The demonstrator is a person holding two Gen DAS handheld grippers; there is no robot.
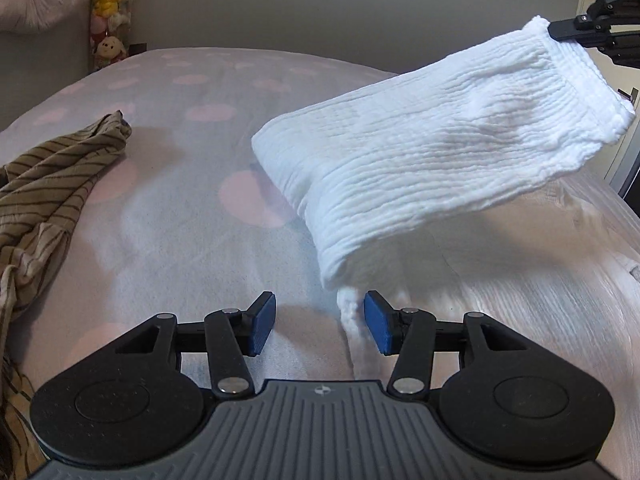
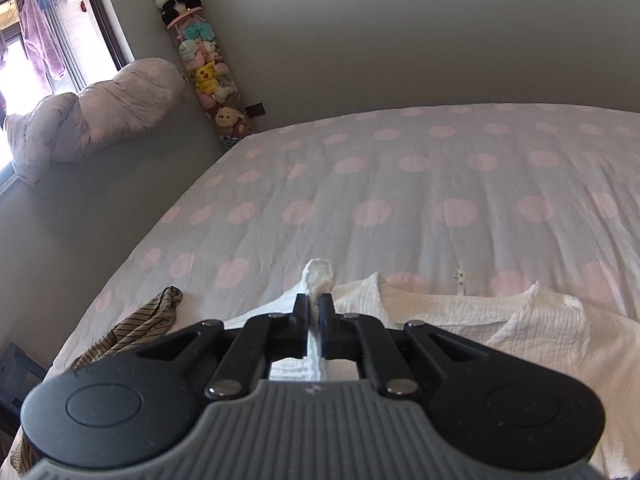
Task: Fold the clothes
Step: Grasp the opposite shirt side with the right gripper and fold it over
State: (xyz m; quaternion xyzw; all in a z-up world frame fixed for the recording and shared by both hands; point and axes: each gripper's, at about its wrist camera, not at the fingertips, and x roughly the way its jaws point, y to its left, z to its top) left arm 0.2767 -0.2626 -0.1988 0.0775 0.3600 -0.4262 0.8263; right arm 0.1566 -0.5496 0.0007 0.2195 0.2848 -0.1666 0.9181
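Nearest the lens, the left gripper (image 1: pixel 319 322) hovered low over the bed with its blue pads (image 1: pixel 262 322) spread apart and nothing between them, though a small tuft of the white garment (image 1: pixel 420 152) lay just beside the right-hand pad. The right gripper (image 2: pixel 315 312) was clamped tight on a bunched edge of that same garment and held it up, so that a folded-over part hung in the air while the rest lay on the bedspread (image 2: pixel 400 184).

The step in hand looked like a fold in progress: one edge lifted and carried across. The next move probably called for the free gripper to pinch the low corner near its pads (it was close already), so both ends could be laid down square.

A striped brown garment (image 1: pixel 52 184) lay crumpled to the left, well apart from the white one and apparently unfolded. The bedspread was pale with pink dots. Beyond it stood a grey wall, a column of plush toys (image 2: pixel 206 76) in the corner, a rolled duvet (image 2: pixel 92 120) and a bright window.
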